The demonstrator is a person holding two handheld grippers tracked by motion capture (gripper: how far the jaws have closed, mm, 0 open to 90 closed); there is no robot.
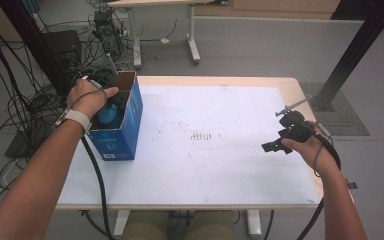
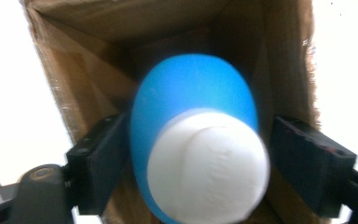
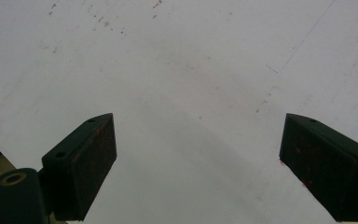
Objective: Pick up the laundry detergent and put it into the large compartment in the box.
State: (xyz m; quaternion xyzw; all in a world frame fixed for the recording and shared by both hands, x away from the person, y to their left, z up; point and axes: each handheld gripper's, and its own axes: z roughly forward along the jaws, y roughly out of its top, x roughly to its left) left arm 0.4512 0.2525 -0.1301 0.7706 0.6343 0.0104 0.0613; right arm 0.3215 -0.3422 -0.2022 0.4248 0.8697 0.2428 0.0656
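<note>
Inside the box (image 2: 98,28), the bottle (image 2: 196,140) sits between the left gripper's (image 2: 200,163) parted pads.

Bright even light, table glare, close-up blur

Blue bottle (image 2: 193,93) in blue cardboard box (image 1: 130,125).
Bottle stood upright, white cap upward, inside the open-topped box at the table's left edge.

The box (image 1: 117,127) stands on the table (image 1: 220,165) at its left edge, in the left middle of the high view. The bottle (image 1: 108,114) sits inside the box, with the left gripper (image 1: 111,97) reaching down into the box's open top. The right gripper (image 1: 280,142) hangs over the table's right edge, well apart from the box.
</note>
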